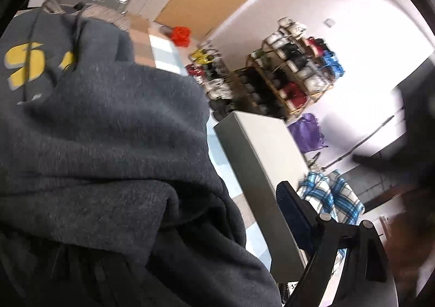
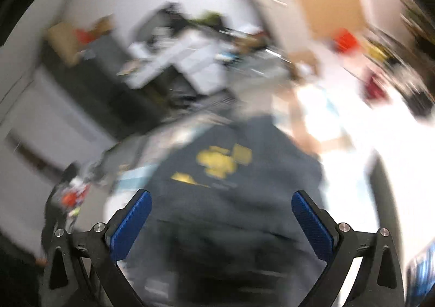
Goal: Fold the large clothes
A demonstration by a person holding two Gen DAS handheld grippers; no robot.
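Sweatshirt [image 1: 108, 144] drapes over my left gripper [image 1: 244, 239], grip state unclear; right gripper [image 2: 221, 217] gapes empty, so cloth may slip.

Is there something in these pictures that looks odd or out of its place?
Yes. In the left wrist view the grey hoodie is bunched in thick folds over the left tool, hiding one finger; only one blue pad shows. A blue plaid cloth lies crumpled beyond it. The right tool is open and holds nothing.
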